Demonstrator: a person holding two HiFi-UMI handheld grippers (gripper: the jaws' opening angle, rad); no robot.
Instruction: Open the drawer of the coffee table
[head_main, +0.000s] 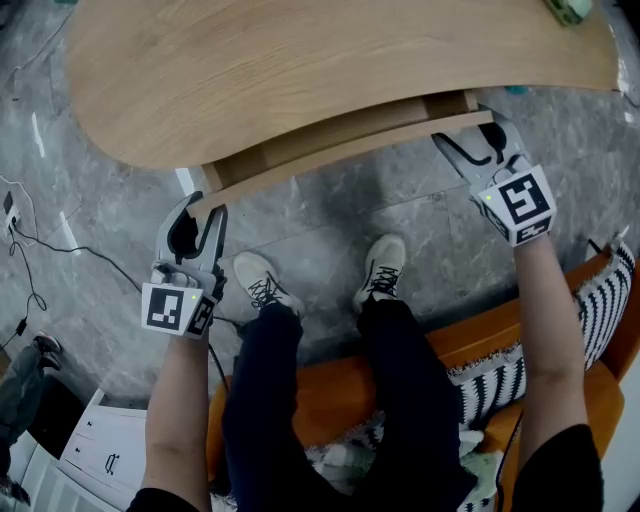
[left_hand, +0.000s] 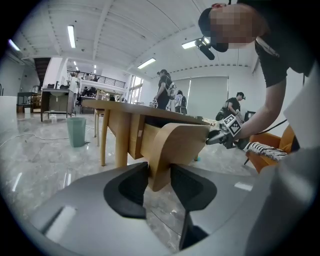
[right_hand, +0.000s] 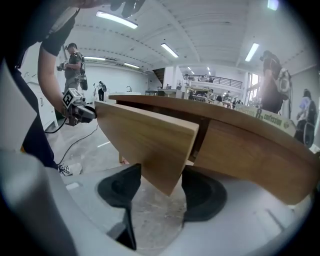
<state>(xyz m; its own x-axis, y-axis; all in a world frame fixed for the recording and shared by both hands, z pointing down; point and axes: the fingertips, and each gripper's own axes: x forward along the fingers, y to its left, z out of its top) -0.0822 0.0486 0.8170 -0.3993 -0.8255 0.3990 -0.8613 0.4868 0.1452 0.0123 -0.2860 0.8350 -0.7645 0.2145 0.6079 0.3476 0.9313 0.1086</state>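
Note:
The light wooden coffee table (head_main: 300, 70) fills the top of the head view. Its drawer front (head_main: 340, 150) stands pulled out a little from under the top. My left gripper (head_main: 200, 205) holds the front's left end. In the left gripper view both pads of that gripper (left_hand: 159, 175) press on the curved panel (left_hand: 175, 145). My right gripper (head_main: 468, 130) is at the front's right end. In the right gripper view its jaws (right_hand: 162, 182) straddle the panel's lower corner (right_hand: 145, 140) with a gap on the right side, so it is open.
The person sits on an orange sofa (head_main: 480, 350) with a striped cushion (head_main: 590, 300), shoes (head_main: 260, 280) on the grey marble floor under the table. A cable (head_main: 60, 250) runs at the left. A teal bin (left_hand: 76, 131) and several people stand further off.

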